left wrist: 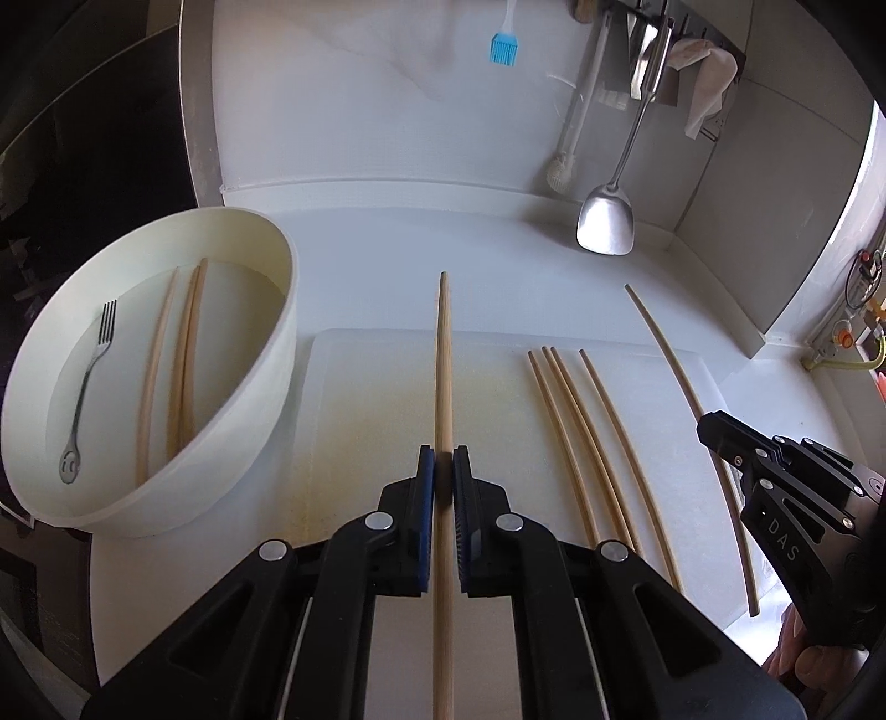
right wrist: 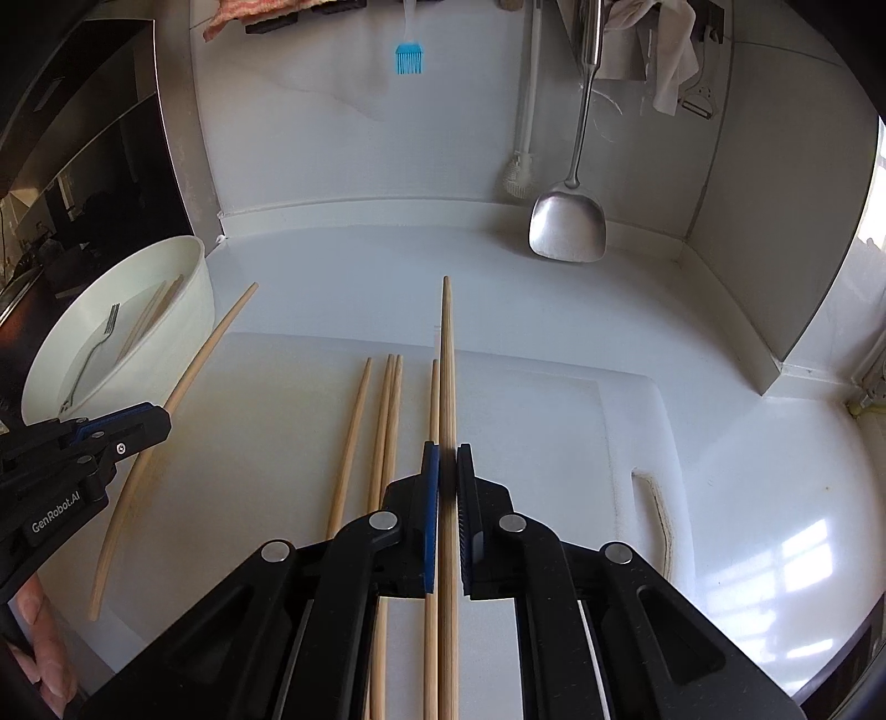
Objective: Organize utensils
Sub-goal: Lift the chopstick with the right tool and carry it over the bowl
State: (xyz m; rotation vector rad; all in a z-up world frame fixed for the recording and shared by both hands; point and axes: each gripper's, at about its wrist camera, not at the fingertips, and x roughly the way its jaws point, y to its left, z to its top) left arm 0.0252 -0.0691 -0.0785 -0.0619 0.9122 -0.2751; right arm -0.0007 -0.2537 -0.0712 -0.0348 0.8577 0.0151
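Both claws, left claw (left wrist: pixel 443 462) and right claw (right wrist: pixel 447 457), each clamp one chopstick (left wrist: pixel 443 354); only the right view shows the board's handle slot (right wrist: pixel 659 515).

Right claw (right wrist: pixel 447 459) clamps chopstick (right wrist: pixel 447 360); four chopsticks (right wrist: pixel 387 421) on board (right wrist: pixel 554 443).

Background stuff: a blue silicone brush (left wrist: pixel 504 49) hanging on the white wall, a steel spatula (left wrist: pixel 606 224) hanging with its blade down by the counter (left wrist: pixel 387 243), a white scrub brush (left wrist: pixel 562 171) just left of it, and a pale rag (left wrist: pixel 709 77) draped up top.
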